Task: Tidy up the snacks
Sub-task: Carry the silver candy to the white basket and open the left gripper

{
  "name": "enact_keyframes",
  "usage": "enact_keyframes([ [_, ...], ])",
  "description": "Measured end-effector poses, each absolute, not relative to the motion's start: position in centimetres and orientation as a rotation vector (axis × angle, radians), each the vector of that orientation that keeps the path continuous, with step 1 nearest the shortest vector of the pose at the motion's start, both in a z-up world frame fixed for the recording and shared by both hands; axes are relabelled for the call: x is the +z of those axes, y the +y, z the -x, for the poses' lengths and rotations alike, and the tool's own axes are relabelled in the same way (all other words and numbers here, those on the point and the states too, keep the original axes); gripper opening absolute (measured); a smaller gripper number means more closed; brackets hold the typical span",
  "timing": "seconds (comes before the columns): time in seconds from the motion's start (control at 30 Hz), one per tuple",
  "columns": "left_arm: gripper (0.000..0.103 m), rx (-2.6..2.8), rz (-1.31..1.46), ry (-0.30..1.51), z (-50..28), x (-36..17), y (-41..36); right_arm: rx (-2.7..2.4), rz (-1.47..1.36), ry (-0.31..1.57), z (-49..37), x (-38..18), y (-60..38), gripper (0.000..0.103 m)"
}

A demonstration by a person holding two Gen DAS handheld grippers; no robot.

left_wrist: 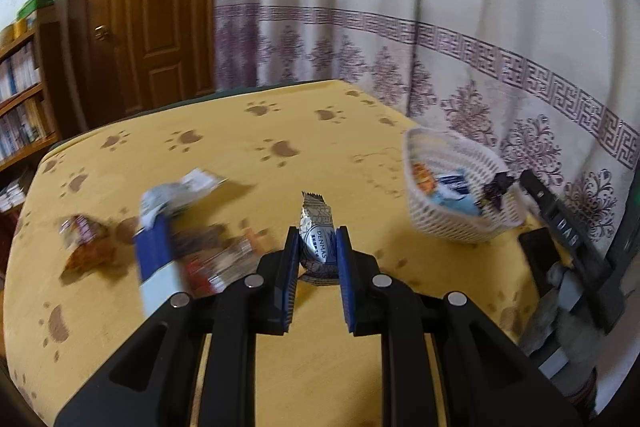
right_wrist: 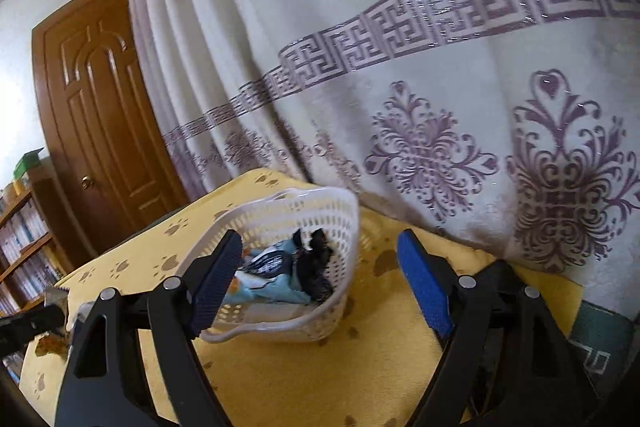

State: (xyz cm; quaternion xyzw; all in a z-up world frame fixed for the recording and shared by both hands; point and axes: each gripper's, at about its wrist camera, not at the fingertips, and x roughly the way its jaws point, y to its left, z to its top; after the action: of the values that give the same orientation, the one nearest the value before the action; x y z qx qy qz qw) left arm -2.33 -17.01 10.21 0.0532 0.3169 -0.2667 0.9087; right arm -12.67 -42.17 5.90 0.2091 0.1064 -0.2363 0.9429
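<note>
My left gripper [left_wrist: 318, 241] is shut on a silver snack bar [left_wrist: 316, 227] with blue print, held above the yellow paw-print tablecloth [left_wrist: 280, 327]. A white plastic basket [left_wrist: 424, 215] with several wrapped snacks stands to the right; a dark purple wrapper [left_wrist: 498, 187] lies on its rim. Loose snacks [left_wrist: 168, 227] lie blurred at the left. In the right wrist view my right gripper [right_wrist: 320, 275] stands open with nothing between its fingers, just in front of the white basket [right_wrist: 348, 227], where a light blue packet [right_wrist: 276, 279] and a dark wrapper [right_wrist: 316, 263] lie inside.
The right gripper's body [left_wrist: 568, 239] shows beside the basket in the left wrist view. A patterned curtain [right_wrist: 400, 67] hangs right behind the table. A wooden door [left_wrist: 148, 7] and bookshelf [left_wrist: 20, 99] stand at the left.
</note>
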Motion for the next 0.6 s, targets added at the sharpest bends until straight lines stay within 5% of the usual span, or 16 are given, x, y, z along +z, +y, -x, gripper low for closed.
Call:
enact_keyframes([
  [0.6, 0.019, -0.802, -0.159, 0.680, 0.0, 10.1, -30.9, -0.531, -0.473, 0.195, 13.8, 5.5, -43.4, 0.082],
])
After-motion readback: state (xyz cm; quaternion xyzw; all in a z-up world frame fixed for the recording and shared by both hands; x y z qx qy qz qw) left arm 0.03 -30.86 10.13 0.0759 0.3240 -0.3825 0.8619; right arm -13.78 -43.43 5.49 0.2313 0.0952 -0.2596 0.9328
